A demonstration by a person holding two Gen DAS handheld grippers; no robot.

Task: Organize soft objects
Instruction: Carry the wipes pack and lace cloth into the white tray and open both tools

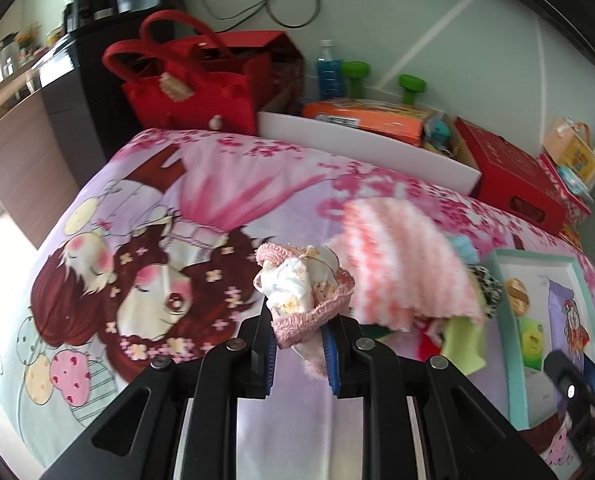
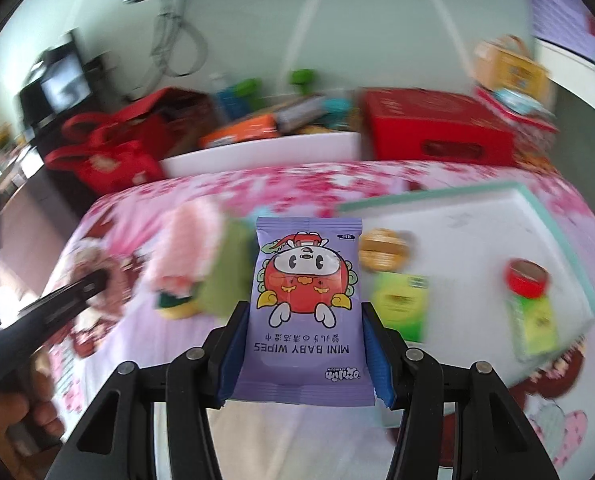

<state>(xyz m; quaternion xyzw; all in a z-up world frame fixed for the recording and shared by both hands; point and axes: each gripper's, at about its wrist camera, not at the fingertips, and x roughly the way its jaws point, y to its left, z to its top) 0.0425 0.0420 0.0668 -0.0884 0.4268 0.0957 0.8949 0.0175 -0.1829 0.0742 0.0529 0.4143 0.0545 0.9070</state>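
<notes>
Soft objects are being carried in both tools: the left gripper (image 1: 302, 344) is pinching a bunched pink-trimmed baby garment (image 1: 303, 288) above the printed bedspread (image 1: 145, 216), and the right gripper (image 2: 303, 354) is clamping a purple baby wipes pack (image 2: 307, 308) by its side edges. Judged risks: the garment's loose folds are hanging and may be snagging on the pink knit cloth (image 1: 397, 256); the slick pack may be sliding out. The teal-rimmed tray (image 2: 557, 240) is holding a red-capped bottle (image 2: 527, 300), a green packet (image 2: 399, 304) and a round gold item (image 2: 383, 248).
</notes>
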